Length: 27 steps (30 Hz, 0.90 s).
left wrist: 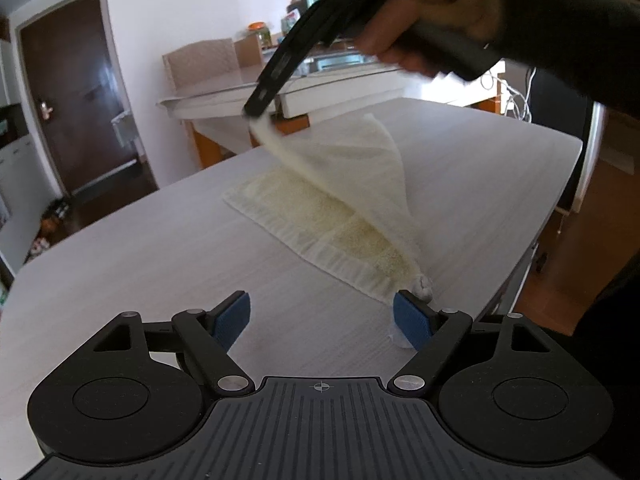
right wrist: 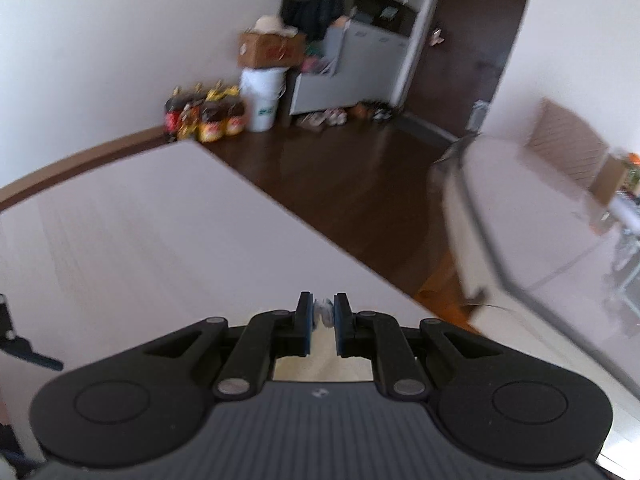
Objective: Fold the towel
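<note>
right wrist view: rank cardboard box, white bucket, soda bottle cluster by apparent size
1. Cardboard box and white bucket look about the same, so I won't split them; the picture is blurred.
2. Soda bottle cluster looks wider overall but each bottle is smaller. All stand at a similar distance along the wall.

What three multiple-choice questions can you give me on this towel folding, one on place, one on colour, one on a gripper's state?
1. Where does the towel lie?
A. floor
B. table
C. sink

2. What colour are the left gripper pads?
A. blue
B. red
C. green

3. How is the right gripper?
A. wide open
B. shut on towel
C. out of view

Answers: 1 B, its lower layer rests on the pale table. 2 A, both pads show blue. 3 B, it pinches a lifted corner, seen in both views.
</note>
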### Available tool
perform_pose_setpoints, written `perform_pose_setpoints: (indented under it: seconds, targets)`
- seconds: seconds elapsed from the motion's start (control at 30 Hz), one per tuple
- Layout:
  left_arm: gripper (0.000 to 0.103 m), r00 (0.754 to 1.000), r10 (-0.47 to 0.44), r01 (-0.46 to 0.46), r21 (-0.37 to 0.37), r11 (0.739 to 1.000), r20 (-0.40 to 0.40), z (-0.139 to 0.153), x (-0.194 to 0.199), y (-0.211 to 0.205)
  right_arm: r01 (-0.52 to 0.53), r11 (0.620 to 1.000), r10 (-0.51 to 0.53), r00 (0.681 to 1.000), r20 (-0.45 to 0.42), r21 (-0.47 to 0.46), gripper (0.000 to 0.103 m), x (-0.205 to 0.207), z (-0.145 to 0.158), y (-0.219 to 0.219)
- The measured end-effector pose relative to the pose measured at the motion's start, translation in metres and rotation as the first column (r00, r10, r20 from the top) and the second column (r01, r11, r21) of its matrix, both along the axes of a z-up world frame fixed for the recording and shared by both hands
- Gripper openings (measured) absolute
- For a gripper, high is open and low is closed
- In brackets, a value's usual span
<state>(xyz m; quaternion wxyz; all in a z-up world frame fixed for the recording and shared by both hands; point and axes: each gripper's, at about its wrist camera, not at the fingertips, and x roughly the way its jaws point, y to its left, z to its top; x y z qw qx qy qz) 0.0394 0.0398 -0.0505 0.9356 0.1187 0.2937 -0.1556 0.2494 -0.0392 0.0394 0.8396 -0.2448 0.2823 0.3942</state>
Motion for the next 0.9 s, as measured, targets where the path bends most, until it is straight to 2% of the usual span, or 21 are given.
perform_pose_setpoints:
  seconds: [0.07,0.1,0.2,0.3,0.33,0.37,0.4,0.53,0.7,0.9]
  targets:
    - [0.084,1.000,-0.004,0.004,-0.011,1.000,-0.005,0.000,0.001,0.001,-0.024,0.999,0.023,0.999,-0.029,-0.022,0.016,0.003,-0.013,0.014]
    - [0.085,1.000,-0.006,0.006,-0.017,1.000,-0.008,-0.001,0.002,0.002,-0.035,0.999,0.034,0.999,-0.042,-0.030,0.023,0.005,-0.020,0.020]
    - [0.086,1.000,-0.006,0.006,-0.029,1.000,-0.013,-0.001,0.003,0.004,-0.037,0.999,0.038,0.998,-0.045,0.029,0.025,0.007,-0.019,0.017]
    - [0.087,1.000,-0.004,0.003,-0.035,0.999,-0.014,-0.001,0.004,0.004,0.024,0.995,-0.023,1.000,-0.010,0.101,0.028,0.002,-0.004,-0.004]
    - [0.087,1.000,-0.003,0.003,-0.036,0.999,-0.013,-0.001,0.004,0.003,0.045,0.992,-0.045,0.999,-0.007,0.121,0.030,0.001,-0.001,-0.013]
    - [0.087,1.000,-0.003,0.002,-0.037,0.999,-0.013,-0.001,0.003,0.003,0.067,0.989,-0.067,0.998,-0.004,0.131,0.037,-0.001,-0.001,-0.023]
    - [0.087,1.000,-0.001,0.001,-0.038,0.999,-0.012,0.000,0.002,0.003,0.089,0.986,-0.089,0.996,-0.003,0.141,0.039,-0.003,-0.001,-0.033]
    - [0.087,1.000,0.002,-0.003,-0.039,0.999,-0.013,0.000,0.002,0.004,0.190,0.977,-0.187,0.982,-0.040,0.102,0.039,-0.007,-0.027,-0.074]
    - [0.087,1.000,0.006,-0.007,-0.038,0.999,-0.017,0.001,0.001,0.004,0.254,0.964,-0.249,0.966,-0.070,0.078,0.037,-0.008,-0.055,-0.102]
    - [0.087,1.000,0.011,-0.012,-0.040,0.999,-0.029,0.002,0.001,0.005,0.351,0.924,-0.338,0.935,-0.108,0.154,0.037,0.018,-0.062,-0.129]
